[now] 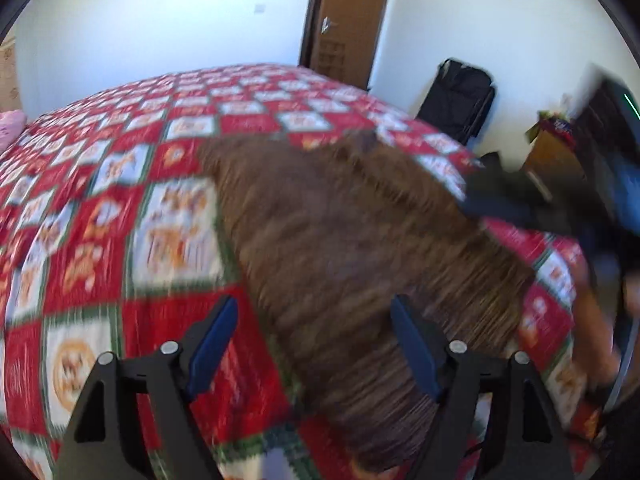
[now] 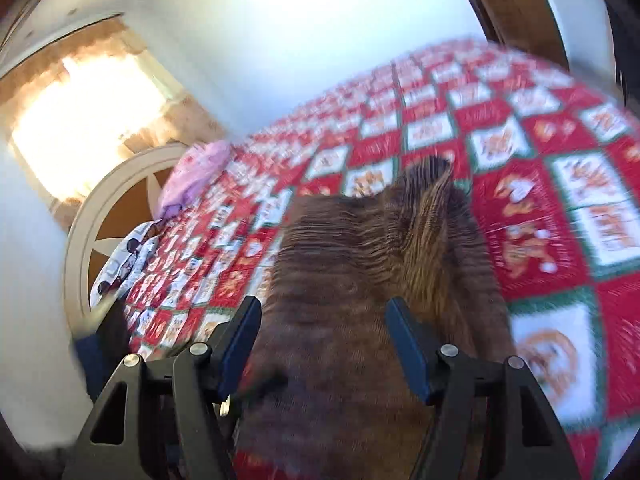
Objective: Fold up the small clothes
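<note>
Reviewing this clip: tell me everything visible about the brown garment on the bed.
The brown garment is soft, ribbed-looking fabric with fine stripes, blurred by motion. It lies spread on the red, white and green patchwork bedspread, with a raised ridge down its length ending in a peak at the far end. No hand-held gripper grips it; both stand open above its near edge.

Bedroom interior, both views motion-blurred. A bed covered by a red, white and green patchwork quilt [image 1: 120, 208] fills the foreground. Plain white walls [image 1: 160, 20] enclose the room; a brown wooden door [image 1: 352, 12] stands at the far side beyond the bed. A black fabric bag [image 1: 460, 96] leans against the wall to the right of the door, near a brown wooden cabinet [image 1: 548, 152]. A bright window with beige curtains [image 2: 80, 112] admits strong daylight. A round cream-rimmed brown headboard [image 2: 116, 216] stands below the window, with a pink pillow [image 2: 200, 172] beside it.
</note>
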{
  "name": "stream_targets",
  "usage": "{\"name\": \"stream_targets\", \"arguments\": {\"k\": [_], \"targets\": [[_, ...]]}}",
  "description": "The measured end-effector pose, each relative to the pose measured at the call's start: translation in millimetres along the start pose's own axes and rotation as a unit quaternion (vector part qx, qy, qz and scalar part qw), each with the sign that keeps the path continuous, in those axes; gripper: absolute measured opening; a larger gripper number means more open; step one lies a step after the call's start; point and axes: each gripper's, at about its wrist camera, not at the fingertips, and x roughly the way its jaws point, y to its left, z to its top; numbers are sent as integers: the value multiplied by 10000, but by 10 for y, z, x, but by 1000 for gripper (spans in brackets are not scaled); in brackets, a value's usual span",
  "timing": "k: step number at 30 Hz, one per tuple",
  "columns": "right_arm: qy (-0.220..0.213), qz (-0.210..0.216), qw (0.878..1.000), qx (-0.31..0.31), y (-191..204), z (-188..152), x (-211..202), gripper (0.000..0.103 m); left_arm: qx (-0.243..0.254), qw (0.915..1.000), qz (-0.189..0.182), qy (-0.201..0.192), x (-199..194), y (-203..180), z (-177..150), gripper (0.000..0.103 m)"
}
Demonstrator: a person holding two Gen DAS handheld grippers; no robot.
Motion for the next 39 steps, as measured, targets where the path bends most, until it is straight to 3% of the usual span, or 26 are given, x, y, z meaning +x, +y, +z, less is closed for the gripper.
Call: {"name": "stream_targets", "arguments": {"k": [3, 5, 8, 10, 15, 18, 21, 23, 25, 29, 31, 33, 35, 39], "targets": [[225, -753, 9959, 448, -384, 112, 258, 66, -3, 9999, 99, 123, 82, 9, -72, 81], [97, -491, 9965, 667, -561, 148, 227, 65, 25, 9989, 103, 451, 175, 7, -70, 89], [47, -1167, 9912, 624, -607, 151, 90, 66, 43, 9991, 81, 411, 185, 5, -88, 89], [17, -1241, 9904, 604, -545, 91, -31, 66, 53, 9993, 11, 360, 163, 5, -110, 89], [-9, -1003, 9939, -448, -11, -238, -170, 66, 5, 9994, -140, 301, 66, 19, -218, 93], [173, -1799, 9745, -1333, 174, -559, -124, 66, -2, 9994, -212, 277, 17, 28, -295, 95], [506, -2341, 9560, -1693, 115, -809, -117, 66, 10, 9994, -213, 272, -32, 11, -351, 97], [504, -2468, 9542, -1614, 48, -766, -166, 66, 35, 9995, -188, 244, -43, 0, -368, 99], [200, -2701, 9482, -1659, 114, -606, -282, 66, 26, 9995, -178, 243, -40, -2, -366, 99], [-399, -2633, 9439, -1954, 495, -256, -358, 66, -51, 9994, -276, 221, -36, 33, -365, 100], [-413, -2158, 9533, -2073, 670, -102, -222, 66, -43, 9994, -269, 202, -41, 23, -371, 101], [-75, -1085, 9730, -2036, 783, 37, 54, 66, -39, 9995, -260, 160, -47, 18, -381, 101], [391, -433, 9775, -2029, 851, 105, 404, 66, -39, 9995, -264, 138, -54, 23, -387, 101], [1315, -405, 9733, -1838, 743, 136, 1166, 66, -110, 9994, -333, 72, -91, 39, -407, 101]]}}
